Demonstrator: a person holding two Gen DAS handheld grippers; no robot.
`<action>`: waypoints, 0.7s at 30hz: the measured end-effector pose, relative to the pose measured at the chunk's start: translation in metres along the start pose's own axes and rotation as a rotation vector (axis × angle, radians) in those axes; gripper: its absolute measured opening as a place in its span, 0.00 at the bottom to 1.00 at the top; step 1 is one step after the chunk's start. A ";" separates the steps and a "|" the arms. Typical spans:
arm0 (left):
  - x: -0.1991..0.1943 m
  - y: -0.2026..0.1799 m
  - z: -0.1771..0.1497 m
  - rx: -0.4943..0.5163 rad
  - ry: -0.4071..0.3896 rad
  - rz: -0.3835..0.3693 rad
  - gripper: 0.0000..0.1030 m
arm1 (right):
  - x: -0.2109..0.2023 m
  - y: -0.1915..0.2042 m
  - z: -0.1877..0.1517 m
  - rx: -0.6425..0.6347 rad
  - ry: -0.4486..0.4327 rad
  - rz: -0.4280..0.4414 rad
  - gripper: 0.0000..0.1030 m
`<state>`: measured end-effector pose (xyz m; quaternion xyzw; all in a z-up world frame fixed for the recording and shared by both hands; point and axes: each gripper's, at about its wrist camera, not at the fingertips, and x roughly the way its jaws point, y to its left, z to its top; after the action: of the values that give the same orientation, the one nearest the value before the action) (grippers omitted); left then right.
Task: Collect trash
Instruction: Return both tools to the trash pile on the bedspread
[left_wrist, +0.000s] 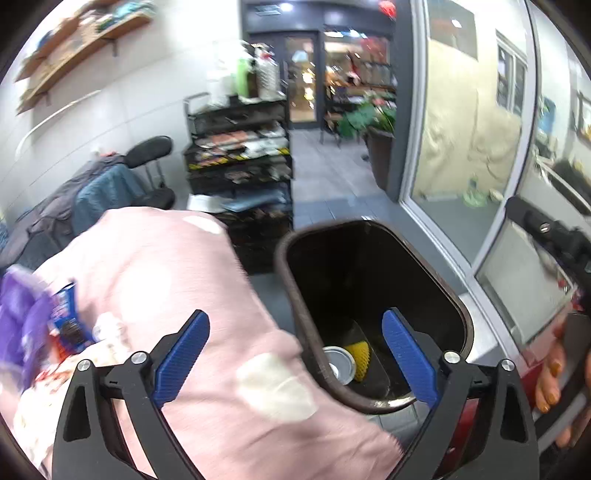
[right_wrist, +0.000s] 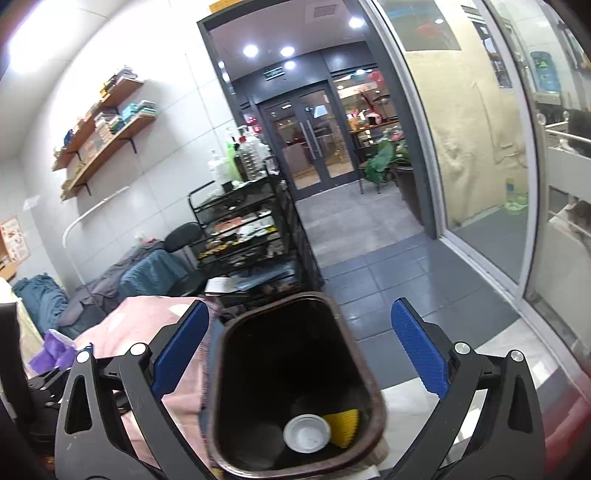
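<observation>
A dark brown bin (left_wrist: 295, 295) (right_wrist: 218, 369) stands beside a pink spotted cloth (left_wrist: 166, 280) (right_wrist: 147, 325). At its bottom lie a round silver can end (left_wrist: 338, 363) (right_wrist: 306, 432) and a yellow ribbed piece (left_wrist: 358, 354) (right_wrist: 343, 424). My left gripper (left_wrist: 295, 363) is open with nothing between its blue pads, one over the cloth, one over the bin's mouth. My right gripper (right_wrist: 301, 354) is open and empty too, straddling the bin's rim from above. A blue and red wrapper (left_wrist: 66, 325) lies on the cloth at far left, next to something purple (left_wrist: 22, 317) (right_wrist: 55, 350).
A black wire rack (left_wrist: 240, 155) (right_wrist: 247, 229) full of clutter stands behind the bin, with a black chair (left_wrist: 151, 166) and draped clothes to its left. A glass wall (left_wrist: 469, 122) (right_wrist: 476, 147) runs along the right. A hand (left_wrist: 554, 376) holding the right gripper shows at the right edge.
</observation>
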<state>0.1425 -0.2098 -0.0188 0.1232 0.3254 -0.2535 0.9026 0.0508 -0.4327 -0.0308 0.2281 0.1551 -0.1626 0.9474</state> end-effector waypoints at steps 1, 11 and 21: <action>-0.007 0.005 -0.002 -0.017 -0.016 0.006 0.93 | 0.002 0.002 -0.001 0.003 0.008 0.012 0.95; -0.068 0.045 -0.032 -0.093 -0.167 0.137 0.95 | 0.020 0.047 -0.020 -0.036 0.125 0.140 0.95; -0.104 0.094 -0.068 -0.201 -0.209 0.207 0.95 | 0.023 0.105 -0.043 -0.170 0.172 0.291 0.95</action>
<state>0.0893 -0.0653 0.0028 0.0383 0.2388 -0.1368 0.9606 0.1018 -0.3289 -0.0359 0.1805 0.2138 0.0100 0.9600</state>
